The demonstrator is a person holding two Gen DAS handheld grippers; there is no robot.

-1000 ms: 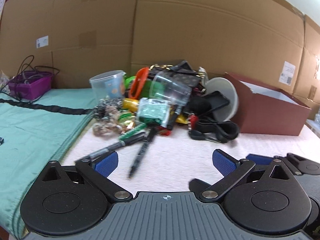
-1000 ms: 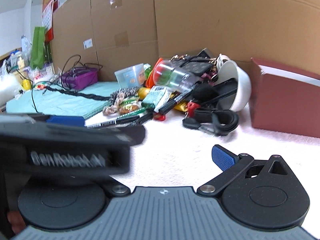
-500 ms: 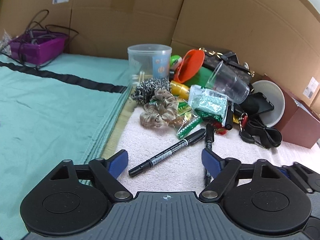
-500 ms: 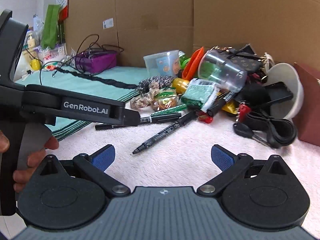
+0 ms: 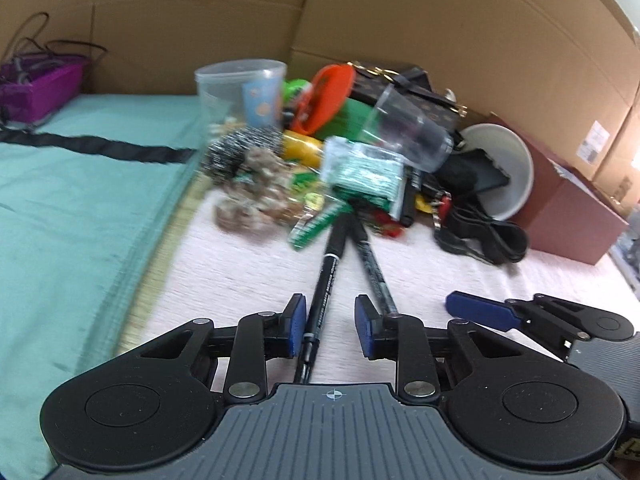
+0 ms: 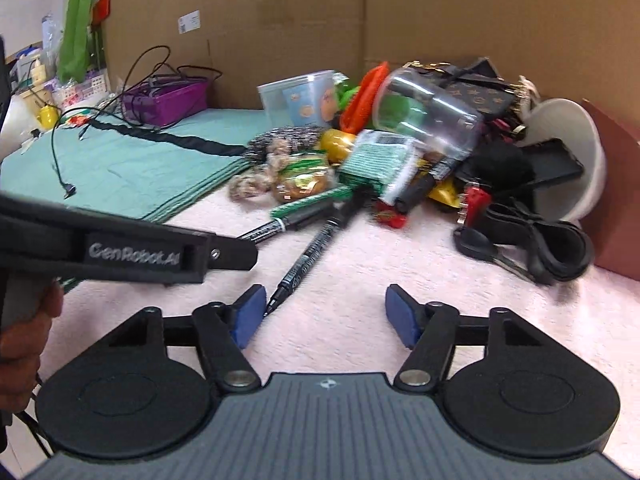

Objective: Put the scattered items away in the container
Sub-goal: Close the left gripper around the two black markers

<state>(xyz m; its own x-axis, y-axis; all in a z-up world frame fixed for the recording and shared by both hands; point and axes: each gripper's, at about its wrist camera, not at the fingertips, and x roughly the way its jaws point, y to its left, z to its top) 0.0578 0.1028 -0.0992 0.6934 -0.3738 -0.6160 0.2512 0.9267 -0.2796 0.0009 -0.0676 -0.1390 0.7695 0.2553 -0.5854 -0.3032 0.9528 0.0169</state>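
Two black marker pens lie on the pink towel in front of a pile of clutter. My left gripper [image 5: 331,326] is open and narrowed, its fingers on either side of the near end of the left marker [image 5: 326,280], which touches the left pad. The second marker [image 5: 374,272] runs under the right finger. My right gripper [image 6: 326,314] is open, low over the towel, with the tip of the second marker [image 6: 308,258] by its left finger. The dark red box [image 5: 568,212] stands at the right, also showing in the right wrist view [image 6: 616,184].
The pile holds a clear cup [image 5: 404,136], a green packet [image 5: 364,172], a white bowl [image 5: 504,168], a black strap [image 5: 484,236], a scrunchie [image 5: 252,200] and a plastic tub [image 5: 240,88]. A teal cloth [image 5: 80,200] lies left, cardboard walls behind. The left gripper body [image 6: 120,252] crosses the right view.
My left gripper has moved forward and down over the left marker and its jaws have narrowed around it. My right gripper has moved in closer to the second marker.
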